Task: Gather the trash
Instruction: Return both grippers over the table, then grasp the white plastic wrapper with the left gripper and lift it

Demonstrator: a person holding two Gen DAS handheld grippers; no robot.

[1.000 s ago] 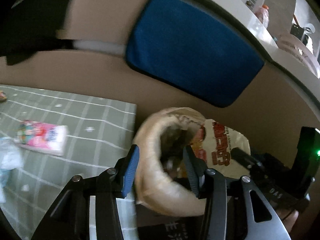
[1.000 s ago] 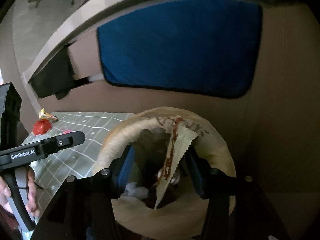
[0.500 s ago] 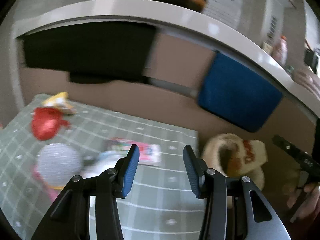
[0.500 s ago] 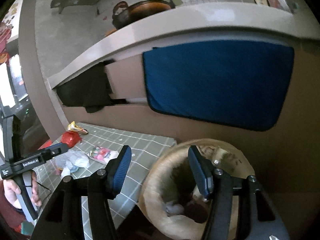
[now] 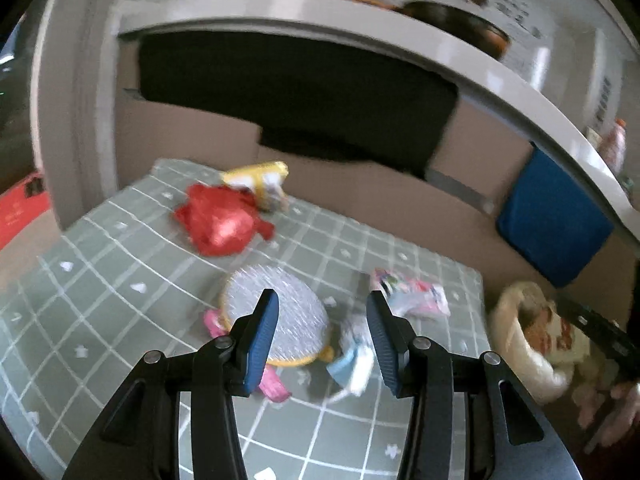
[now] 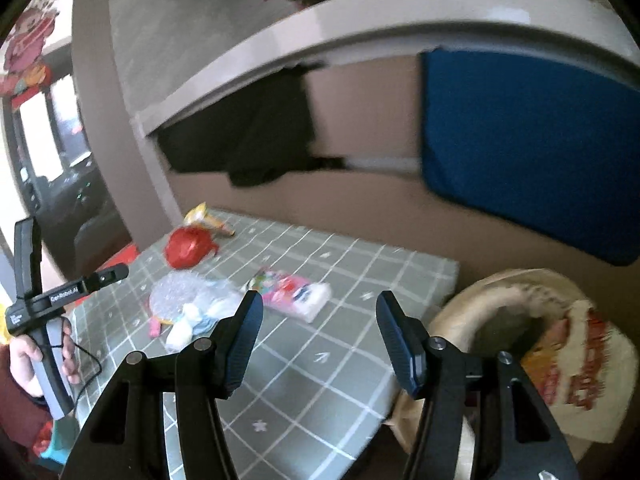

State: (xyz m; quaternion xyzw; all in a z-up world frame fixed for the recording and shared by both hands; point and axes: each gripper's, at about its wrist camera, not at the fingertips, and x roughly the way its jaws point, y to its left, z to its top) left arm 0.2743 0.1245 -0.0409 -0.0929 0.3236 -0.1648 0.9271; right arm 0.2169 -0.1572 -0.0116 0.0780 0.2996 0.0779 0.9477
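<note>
1. The left hand-held gripper (image 5: pixel 320 334) is wide open and holds nothing. It hangs over the green checked surface (image 5: pixel 120 280).
2. The right hand-held gripper (image 6: pixel 318 338) has just been opening and is empty too.
3. Trash lies on the surface: a silver lid (image 5: pixel 276 320), a red wrapper (image 5: pixel 218 224), a pink packet (image 5: pixel 412 298).
4. The trash bag (image 6: pixel 520 332) sits beside the surface's right edge.
5. Go down slowly, put the lid between the fingers, then squeeze.

We see a crumpled red wrapper (image 5: pixel 218 224) and yellow packet (image 5: pixel 260 182) upper left, a silver-topped cup (image 5: pixel 276 320) centre, a pink-white pack (image 5: pixel 416 300) right, the trash bag (image 6: pixel 520 344) lower right.
</note>
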